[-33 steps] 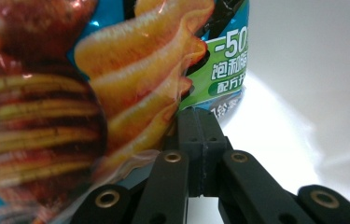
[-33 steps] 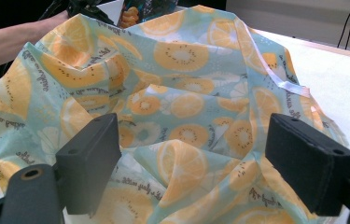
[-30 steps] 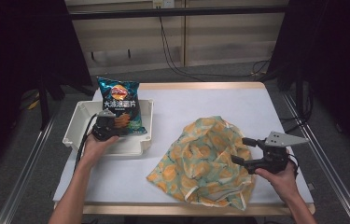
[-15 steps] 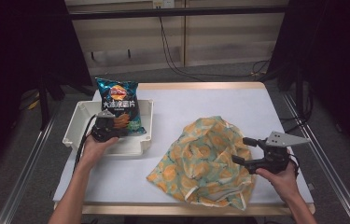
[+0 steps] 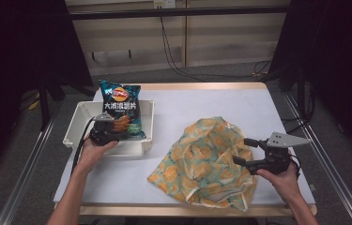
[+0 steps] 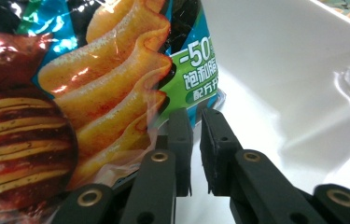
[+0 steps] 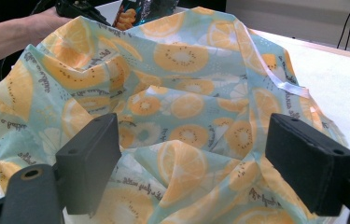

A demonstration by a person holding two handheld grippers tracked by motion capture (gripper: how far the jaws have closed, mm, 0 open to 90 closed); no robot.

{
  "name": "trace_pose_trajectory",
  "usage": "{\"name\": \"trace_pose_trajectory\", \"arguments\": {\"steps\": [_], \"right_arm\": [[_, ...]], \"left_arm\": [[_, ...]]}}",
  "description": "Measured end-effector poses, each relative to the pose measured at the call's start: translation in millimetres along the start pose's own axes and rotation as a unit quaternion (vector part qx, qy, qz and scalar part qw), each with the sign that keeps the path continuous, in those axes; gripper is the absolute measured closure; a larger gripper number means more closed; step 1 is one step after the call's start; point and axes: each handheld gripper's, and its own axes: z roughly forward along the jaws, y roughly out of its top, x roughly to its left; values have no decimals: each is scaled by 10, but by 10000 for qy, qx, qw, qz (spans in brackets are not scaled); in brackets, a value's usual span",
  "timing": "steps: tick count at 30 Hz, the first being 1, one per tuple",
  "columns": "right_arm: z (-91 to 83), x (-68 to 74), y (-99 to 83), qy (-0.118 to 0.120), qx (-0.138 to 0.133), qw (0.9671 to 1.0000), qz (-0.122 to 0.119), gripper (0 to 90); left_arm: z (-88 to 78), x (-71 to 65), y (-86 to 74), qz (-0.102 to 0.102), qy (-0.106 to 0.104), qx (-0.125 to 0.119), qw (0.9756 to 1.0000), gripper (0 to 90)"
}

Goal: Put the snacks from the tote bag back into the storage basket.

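Left gripper [image 6: 196, 154] fingers nearly together, a thin gap showing between the pads, jaws have just been opening a little; the chip bag [image 5: 121, 110] edge sits just off the left pad at 11 o'clock, nothing pinched between them as far as the left gripper view shows. Looks like the release step: bag propped in the white bin [image 5: 82, 117], leaning on its far wall, at 10 o'clock on the counter [image 5: 220, 101]. Right gripper [image 5: 248, 153] fingers spread wide, holding nothing, hovering at the 3 o'clock edge of the orange-print fabric bag [image 5: 206, 164], which lies crumpled on the counter at 5 o'clock. Next move, by my read: left backs out of the bin, right closes on a fold of the fabric to lift the mouth open. Versus the earlier frame: bag and fabric in much the same spots, both hands barely shifted, left jaws no longer clamped.
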Motion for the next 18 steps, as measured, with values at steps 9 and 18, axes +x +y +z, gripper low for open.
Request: {"name": "trace_pose_trajectory", "arguments": {"steps": [9, 18], "right_arm": [[-16, -1, 5, -46, -25, 10000, 2, 173], [-17, -3, -5, -39, -13, 10000, -13, 172]], "left_arm": [[-212, -153, -43, 102, -109, -444, 9989, 756], [-372, -444, -93, 317, 116, -783, 9964, 528]]}}
